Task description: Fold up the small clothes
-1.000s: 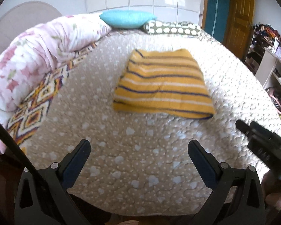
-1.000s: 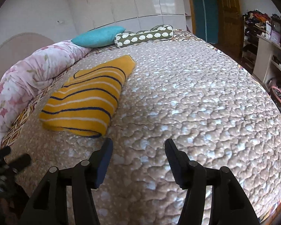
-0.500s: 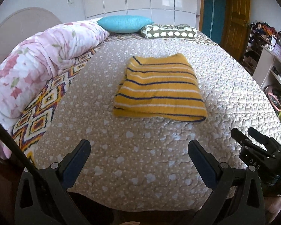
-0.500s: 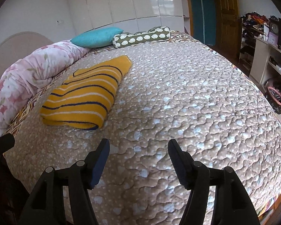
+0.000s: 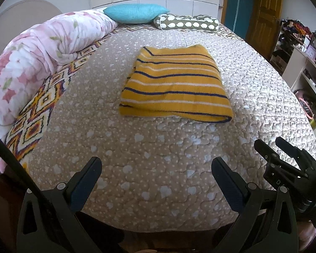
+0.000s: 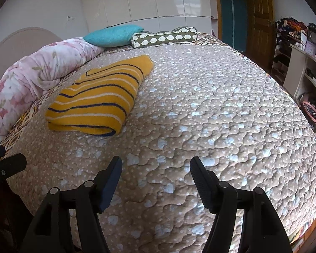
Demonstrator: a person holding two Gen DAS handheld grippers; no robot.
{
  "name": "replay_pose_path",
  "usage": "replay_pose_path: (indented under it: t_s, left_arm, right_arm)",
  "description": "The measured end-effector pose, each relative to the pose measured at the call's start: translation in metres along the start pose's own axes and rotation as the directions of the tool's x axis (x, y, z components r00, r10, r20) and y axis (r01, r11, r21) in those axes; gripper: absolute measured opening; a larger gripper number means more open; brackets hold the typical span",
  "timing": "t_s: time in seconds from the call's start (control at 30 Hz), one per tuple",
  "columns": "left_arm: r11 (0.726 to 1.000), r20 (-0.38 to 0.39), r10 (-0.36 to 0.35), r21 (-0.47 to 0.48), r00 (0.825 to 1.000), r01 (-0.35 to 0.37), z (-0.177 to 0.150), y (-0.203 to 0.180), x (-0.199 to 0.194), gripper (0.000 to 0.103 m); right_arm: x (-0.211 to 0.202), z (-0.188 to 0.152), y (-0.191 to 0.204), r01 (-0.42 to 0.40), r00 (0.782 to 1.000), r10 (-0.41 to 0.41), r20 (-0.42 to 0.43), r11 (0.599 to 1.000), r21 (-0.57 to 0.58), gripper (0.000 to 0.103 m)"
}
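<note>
A yellow garment with navy and white stripes [image 5: 174,84] lies folded into a thick rectangle on the beige quilted bedspread [image 5: 158,158]. It also shows in the right wrist view [image 6: 99,97], left of centre. My left gripper [image 5: 155,168] is open and empty over the bed's near edge, well short of the garment. My right gripper [image 6: 155,168] is open and empty, near the bed's edge and to the right of the garment. The right gripper also shows at the right edge of the left wrist view [image 5: 284,160].
A rolled floral duvet [image 5: 38,57] lines the left side. A teal pillow [image 5: 134,12] and a dotted bolster [image 5: 187,22] lie at the far end. White shelves [image 5: 305,71] and a wooden door [image 5: 265,10] stand to the right.
Both grippers have drawn back from the garment toward the bed's near edge and risen a little. The garment has not moved.
</note>
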State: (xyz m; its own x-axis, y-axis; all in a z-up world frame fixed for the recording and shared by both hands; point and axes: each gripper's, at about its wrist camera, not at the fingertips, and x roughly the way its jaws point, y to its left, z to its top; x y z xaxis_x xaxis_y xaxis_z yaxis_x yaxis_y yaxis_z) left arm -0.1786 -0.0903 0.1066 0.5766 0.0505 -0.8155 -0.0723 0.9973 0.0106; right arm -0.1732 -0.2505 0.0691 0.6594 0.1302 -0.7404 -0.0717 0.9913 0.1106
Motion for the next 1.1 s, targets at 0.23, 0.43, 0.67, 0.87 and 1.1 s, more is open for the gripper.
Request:
replay_pose_path:
  t_s: [0.23, 0.43, 0.67, 0.87, 1.1]
  left_arm:
    - [0.996, -0.013, 0.085, 0.005, 0.996, -0.085, -0.002, 0.006, 0.007, 0.103]
    - [0.945, 0.079, 0.314, 0.067, 0.946, -0.320, -0.005, 0.001, 0.004, 0.103]
    - [0.874, 0.248, 0.458, 0.050, 0.854, -0.483, -0.008, 0.009, -0.013, 0.103]
    - [0.857, 0.304, 0.489, 0.010, 0.818, -0.516, -0.007, 0.020, -0.025, 0.103]
    - [0.953, 0.181, 0.302, -0.020, 0.936, -0.303, -0.006, 0.037, -0.016, 0.103]
  right_arm:
    - [0.002, -0.001, 0.010, -0.003, 1.000, 0.003, -0.008, 1.000, -0.027, 0.072]
    - [0.001, -0.004, 0.014, 0.005, 1.000, -0.006, -0.015, 0.999, -0.047, 0.073]
    - [0.006, -0.009, 0.027, 0.028, 0.998, -0.032, -0.050, 0.995, -0.092, 0.073]
    - [0.004, -0.009, 0.048, 0.028, 0.998, -0.036, -0.047, 0.988, -0.154, 0.073]
    - [0.005, -0.009, 0.058, 0.030, 0.998, -0.040, -0.048, 0.983, -0.184, 0.074]
